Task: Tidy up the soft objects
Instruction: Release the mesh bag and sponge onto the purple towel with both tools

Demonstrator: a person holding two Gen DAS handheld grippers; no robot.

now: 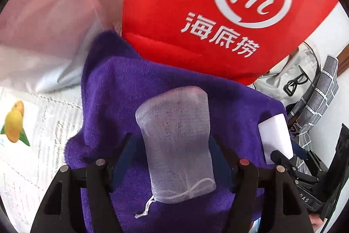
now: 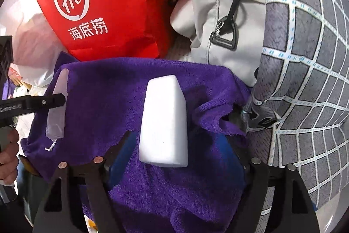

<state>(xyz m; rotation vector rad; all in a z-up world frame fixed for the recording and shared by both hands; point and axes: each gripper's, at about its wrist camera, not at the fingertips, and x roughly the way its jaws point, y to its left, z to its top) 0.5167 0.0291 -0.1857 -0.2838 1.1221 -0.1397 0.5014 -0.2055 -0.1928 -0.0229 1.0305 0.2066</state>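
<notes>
Two soft pieces on one purple towel: mesh soap pouch left, white sponge block right. Left gripper and right gripper both spread, straddling them, pads clear. Red shopping bag, beige backpack, grey checked cushion crowd behind.

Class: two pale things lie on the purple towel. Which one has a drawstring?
The mesh pouch, between the left gripper's open jaws: its cord trails out. The white sponge is a plain block.

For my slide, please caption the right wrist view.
Open right tongs flank a white sponge block lying on a purple towel.
</notes>
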